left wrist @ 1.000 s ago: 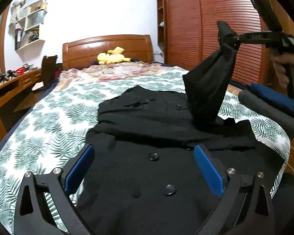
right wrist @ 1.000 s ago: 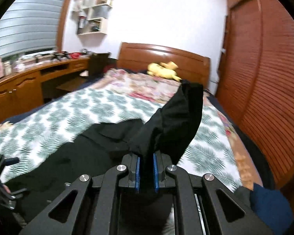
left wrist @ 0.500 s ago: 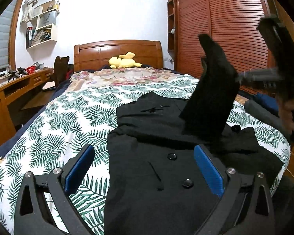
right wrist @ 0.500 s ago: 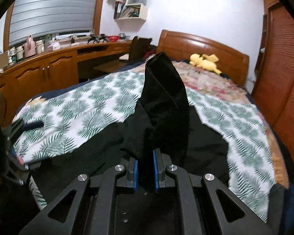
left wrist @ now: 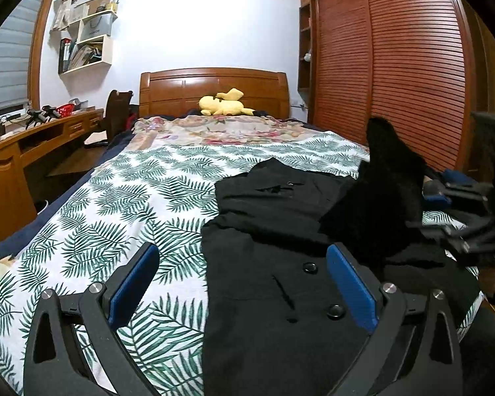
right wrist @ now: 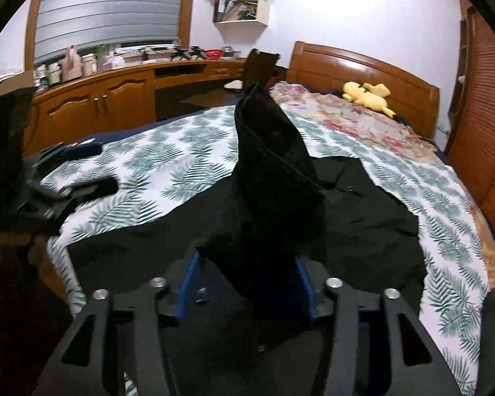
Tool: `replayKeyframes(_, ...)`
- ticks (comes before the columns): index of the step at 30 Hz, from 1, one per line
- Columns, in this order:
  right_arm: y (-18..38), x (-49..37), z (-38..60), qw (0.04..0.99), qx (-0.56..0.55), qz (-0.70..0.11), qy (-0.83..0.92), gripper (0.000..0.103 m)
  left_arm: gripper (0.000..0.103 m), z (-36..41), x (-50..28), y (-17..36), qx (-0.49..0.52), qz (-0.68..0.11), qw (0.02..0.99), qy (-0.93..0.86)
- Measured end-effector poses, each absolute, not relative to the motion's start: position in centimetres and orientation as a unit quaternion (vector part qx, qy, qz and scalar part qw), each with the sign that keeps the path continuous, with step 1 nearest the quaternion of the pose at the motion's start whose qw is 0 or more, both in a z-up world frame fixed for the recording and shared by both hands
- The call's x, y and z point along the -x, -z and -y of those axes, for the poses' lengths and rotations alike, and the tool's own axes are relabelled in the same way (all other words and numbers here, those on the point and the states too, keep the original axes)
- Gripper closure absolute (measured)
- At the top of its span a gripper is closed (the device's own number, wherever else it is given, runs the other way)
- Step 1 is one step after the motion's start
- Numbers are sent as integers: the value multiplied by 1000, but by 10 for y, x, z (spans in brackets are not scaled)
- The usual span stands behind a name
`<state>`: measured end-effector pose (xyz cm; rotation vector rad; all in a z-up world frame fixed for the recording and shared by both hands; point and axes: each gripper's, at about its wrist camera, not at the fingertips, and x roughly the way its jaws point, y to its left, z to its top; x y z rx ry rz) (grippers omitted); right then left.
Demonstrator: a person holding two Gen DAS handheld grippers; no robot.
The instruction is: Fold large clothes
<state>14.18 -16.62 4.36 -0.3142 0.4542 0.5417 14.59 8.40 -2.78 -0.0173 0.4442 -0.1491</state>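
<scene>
A large black buttoned coat (left wrist: 274, 264) lies spread on the leaf-print bedspread (left wrist: 142, 204). My left gripper (left wrist: 241, 283) is open and empty, just above the coat's left front edge. One black sleeve (left wrist: 386, 191) stands bunched up at the right; it also shows in the right wrist view (right wrist: 274, 171). My right gripper (right wrist: 246, 288) has its jaws parted with the sleeve cloth still standing between the blue pads (right wrist: 186, 283). The right gripper appears blurred at the far right of the left wrist view (left wrist: 462, 217).
A yellow plush toy (left wrist: 224, 104) lies by the wooden headboard (left wrist: 214, 89). A wooden desk (right wrist: 115, 85) runs along the left wall. A slatted wardrobe (left wrist: 396, 66) stands right of the bed. The left gripper and hand (right wrist: 19, 178) show at the left of the right wrist view.
The right gripper lowered the raised sleeve toward the coat and swung leftward over it, and its jaws opened. The left gripper shifted slightly left, staying open.
</scene>
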Motion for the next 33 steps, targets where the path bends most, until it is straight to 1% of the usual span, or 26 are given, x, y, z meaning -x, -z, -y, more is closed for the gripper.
replayKeyframes(10, -40, -128, 190, 919, 139, -241, -280, 43, 2, -108, -144, 29, 36, -223, 972, 61)
replayKeyframes(20, -28, -143, 215, 926, 107, -274, -237, 43, 2, -92, -151, 40, 21, -245, 966, 76)
replayKeyframes(26, -20, -147, 222, 929, 89, -286, -216, 43, 2, -75, -158, 54, 18, -275, 955, 107)
replayKeyframes(27, -17, -145, 222, 930, 86, -287, -214, 43, 4, -71, -159, 56, 19, -282, 952, 120)
replayKeyframes(28, -16, -146, 222, 930, 82, -289, -212, 43, 11, -67, -160, 58, 21, -288, 948, 133)
replayKeyframes(29, -15, -146, 222, 930, 79, -291, -210, 43, 16, -63, -161, 60, 22, -295, 944, 144)
replayKeyframes(30, -14, -146, 222, 930, 77, -292, -208, 43, 26, -58, -161, 62, 22, -303, 941, 152)
replayKeyframes(31, -13, -147, 222, 931, 75, -293, -206, 43, 33, -54, -162, 65, 22, -311, 936, 160)
replayKeyframes(32, -12, -146, 222, 931, 72, -294, -205, 43, 36, -48, -163, 69, 18, -320, 933, 166)
replayKeyframes(33, -11, -145, 223, 931, 70, -293, -205, 43, 43, -44, -163, 71, 14, -326, 930, 168)
